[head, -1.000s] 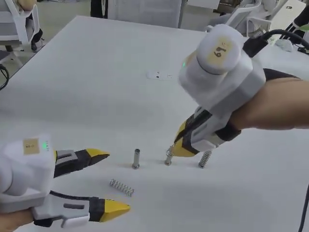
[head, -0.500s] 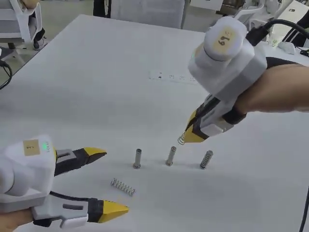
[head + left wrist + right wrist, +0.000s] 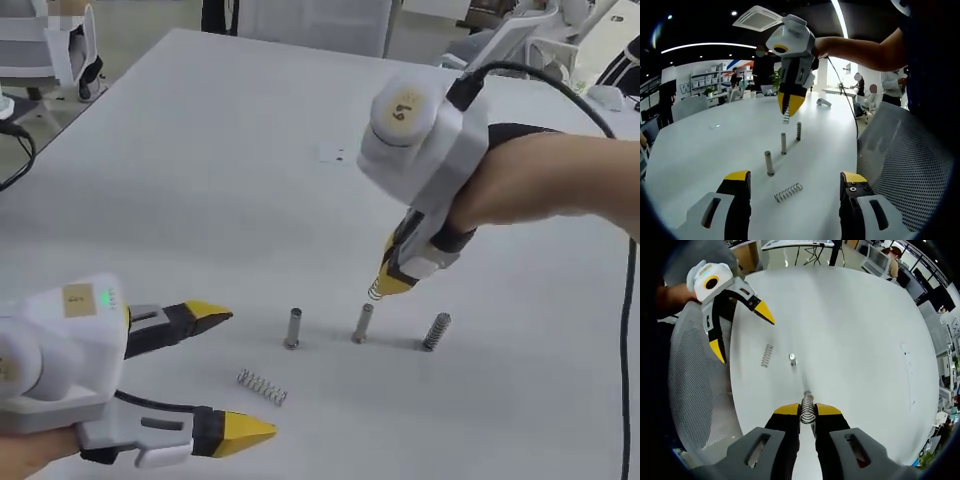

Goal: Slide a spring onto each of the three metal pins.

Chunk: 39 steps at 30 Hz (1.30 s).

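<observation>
The held spring (image 3: 376, 290) hangs just above the top of the middle pin (image 3: 363, 323) and is not on it yet. The right gripper (image 3: 393, 284) is squeezed tight on the top end of this spring, and the rest of it pokes down toward the pin. The right pin (image 3: 435, 331) already has a fitted spring around it. The left pin (image 3: 293, 328) is bare. A loose spring (image 3: 262, 387) lies flat on the table (image 3: 200, 150), just on the near side of the left pin. The left gripper (image 3: 245, 373) waits at the near left with its jaws wide apart and nothing between them, close to the loose spring. So it looks like one pin is done and the second one is in hand. The next move calls for care: the open bottom of the held spring has to sit right over the tip of the middle pin, and the spring has to stay straight, or it may catch on the tip and bend. Then it can go down and be let go. After that, the loose spring is left for the left pin.
</observation>
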{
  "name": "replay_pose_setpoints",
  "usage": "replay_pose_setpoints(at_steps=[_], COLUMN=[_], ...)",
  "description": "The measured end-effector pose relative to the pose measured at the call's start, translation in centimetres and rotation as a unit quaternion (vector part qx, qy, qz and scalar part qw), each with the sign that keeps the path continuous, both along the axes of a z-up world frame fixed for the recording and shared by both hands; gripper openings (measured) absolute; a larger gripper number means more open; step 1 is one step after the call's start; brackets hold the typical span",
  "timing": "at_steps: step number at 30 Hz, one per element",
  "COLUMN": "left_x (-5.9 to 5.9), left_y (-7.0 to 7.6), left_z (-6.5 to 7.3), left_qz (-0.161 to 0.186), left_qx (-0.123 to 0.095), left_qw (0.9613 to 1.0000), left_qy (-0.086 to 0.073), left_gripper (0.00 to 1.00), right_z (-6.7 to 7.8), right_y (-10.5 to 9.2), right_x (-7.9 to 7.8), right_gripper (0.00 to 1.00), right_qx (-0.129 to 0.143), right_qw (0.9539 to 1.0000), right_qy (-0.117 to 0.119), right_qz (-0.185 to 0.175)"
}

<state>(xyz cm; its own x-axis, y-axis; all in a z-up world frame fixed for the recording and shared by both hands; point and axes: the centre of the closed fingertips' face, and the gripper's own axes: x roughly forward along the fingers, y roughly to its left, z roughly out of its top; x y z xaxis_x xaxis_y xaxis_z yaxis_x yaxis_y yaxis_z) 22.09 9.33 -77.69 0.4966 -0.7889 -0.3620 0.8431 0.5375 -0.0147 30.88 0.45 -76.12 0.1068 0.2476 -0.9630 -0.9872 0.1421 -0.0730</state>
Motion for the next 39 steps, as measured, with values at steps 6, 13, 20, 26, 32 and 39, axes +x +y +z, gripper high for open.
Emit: replay_pose_setpoints(at_steps=[6,13,20,26,32,39], left_x=[0.0,0.0,-0.1,-0.1,0.0,0.0], left_y=[-0.1,0.0,0.3,0.2,0.2,0.2], left_z=[0.1,0.1,0.0,0.0,0.0,0.0], left_qz=[-0.002,-0.002,-0.001,-0.001,-0.001,0.000], left_qx=[0.001,-0.002,-0.001,-0.001,-0.002,-0.001], left_qw=[1.0000,1.0000,1.0000,1.0000,1.0000,1.0000], left_qy=[-0.001,0.000,0.001,0.001,0.001,0.001], left_gripper=[0.68,0.67,0.66,0.65,0.64,0.63], right_z=[-0.7,-1.4,-1.9,-2.6,-3.0,-4.3], right_y=[0.1,0.0,-0.2,-0.2,-0.2,-0.3], right_x=[-0.1,-0.4,-0.4,0.2,0.1,0.2], right_gripper=[0.08,0.08,0.08,0.08,0.08,0.08], right_qx=[-0.005,-0.015,-0.021,-0.021,-0.023,-0.031], right_qw=[1.0000,0.9998,0.9996,0.9995,0.9994,0.9991], right_qy=[0.003,0.010,0.017,0.021,0.023,0.027], right_qz=[-0.001,-0.002,-0.007,-0.009,-0.008,-0.008])
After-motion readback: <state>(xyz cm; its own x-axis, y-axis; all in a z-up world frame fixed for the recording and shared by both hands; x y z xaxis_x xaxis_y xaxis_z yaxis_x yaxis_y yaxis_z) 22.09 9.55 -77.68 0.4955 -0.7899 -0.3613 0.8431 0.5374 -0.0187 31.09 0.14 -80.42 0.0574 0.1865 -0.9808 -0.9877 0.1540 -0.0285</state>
